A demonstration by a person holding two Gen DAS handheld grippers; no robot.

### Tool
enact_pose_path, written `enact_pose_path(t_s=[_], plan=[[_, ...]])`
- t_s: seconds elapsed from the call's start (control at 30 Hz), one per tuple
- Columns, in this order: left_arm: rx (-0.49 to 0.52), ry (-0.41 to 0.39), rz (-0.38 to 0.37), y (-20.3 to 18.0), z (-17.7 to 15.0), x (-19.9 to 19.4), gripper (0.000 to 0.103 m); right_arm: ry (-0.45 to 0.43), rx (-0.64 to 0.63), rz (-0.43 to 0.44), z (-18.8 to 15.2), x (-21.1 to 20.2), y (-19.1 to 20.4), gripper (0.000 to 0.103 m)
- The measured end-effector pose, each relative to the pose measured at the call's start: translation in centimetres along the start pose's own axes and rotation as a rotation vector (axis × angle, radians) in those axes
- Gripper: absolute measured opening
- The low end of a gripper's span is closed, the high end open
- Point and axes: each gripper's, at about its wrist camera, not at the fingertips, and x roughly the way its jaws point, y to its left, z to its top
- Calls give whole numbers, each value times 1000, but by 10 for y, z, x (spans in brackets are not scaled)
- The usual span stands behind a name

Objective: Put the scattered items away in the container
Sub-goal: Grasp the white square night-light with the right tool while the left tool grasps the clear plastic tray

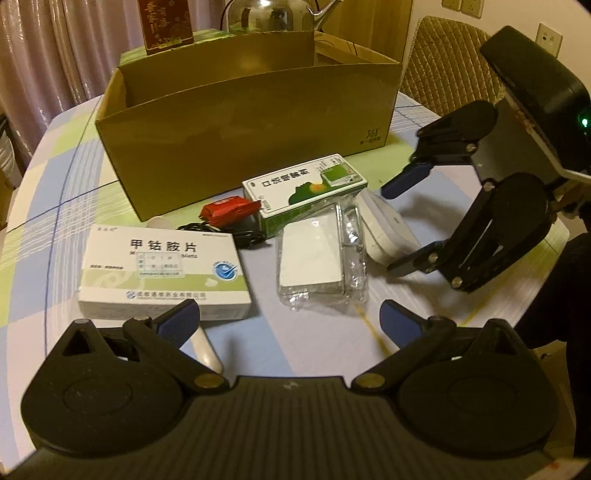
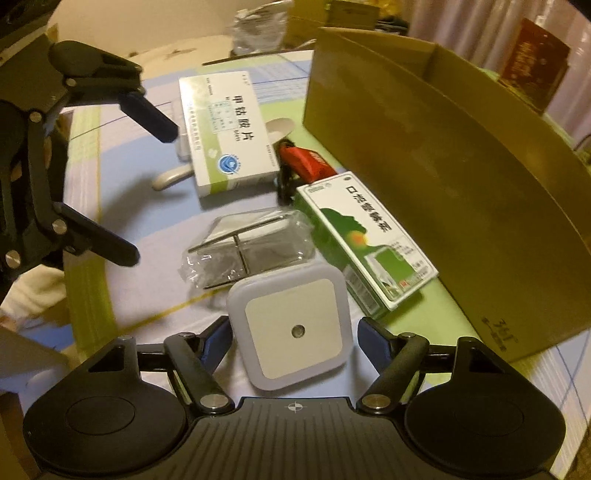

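Here we see the cardboard box (image 1: 243, 122) standing open-topped on the desk (image 1: 48, 206), which wears a checked cloth of blue, green and white. In front of the box lie the scattered items: a white pill box (image 1: 162, 269) with a green band, a green and white medicine box (image 1: 306, 188), a small red packet (image 1: 227, 211) resting on a black cable (image 1: 243, 236), a clear plastic packet (image 1: 321, 258) with a white card inside, and a square white night light (image 2: 291, 328). Our left gripper (image 1: 290, 319) is spread wide and holds nothing; its blue-padded fingertips (image 1: 181, 319) sit low over the desk, with the pill box just beyond the left one. Our right gripper (image 2: 293, 336) is also parted, its 2 fingers flanking the night light on either side; the left pad looks to be at the light's edge, while the right pad stands a little clear of it, so we cannot tell whether it has a grip yet. In the right wrist view the night light lies just beside the near end of the green medicine box and touches the plastic packet. Behind the cardboard box stand a steel kettle (image 1: 273, 14) and a dark red carton (image 1: 164, 26), and a padded chair (image 1: 450, 59) sits at the far right.
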Motion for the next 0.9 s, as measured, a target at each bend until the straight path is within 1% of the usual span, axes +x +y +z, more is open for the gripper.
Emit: enact_pose_path(t_s=[0.07,0.2,0.4,0.5,0.77,0.9], plan=[[1,3,-4,-1,1,2,102,3,0,5,0,1,-1,66],[-2,10,-12,-4,0,7,102,3,47,10,-1,-3,-5,65],[-9,8,-30,-8,3,11,102,-10,150,-86,-14,-19,-11,65],[-4,7,-35,-12,10,17,100,-11,195,-122,-22,-27,-14,65],[42,0,-21,-31,33,39,99,-5,296,-203,-47,-33,-17,65],[88,4,-17,-47,33,47,94,-9,356,-216,-62,-35,-21,65]])
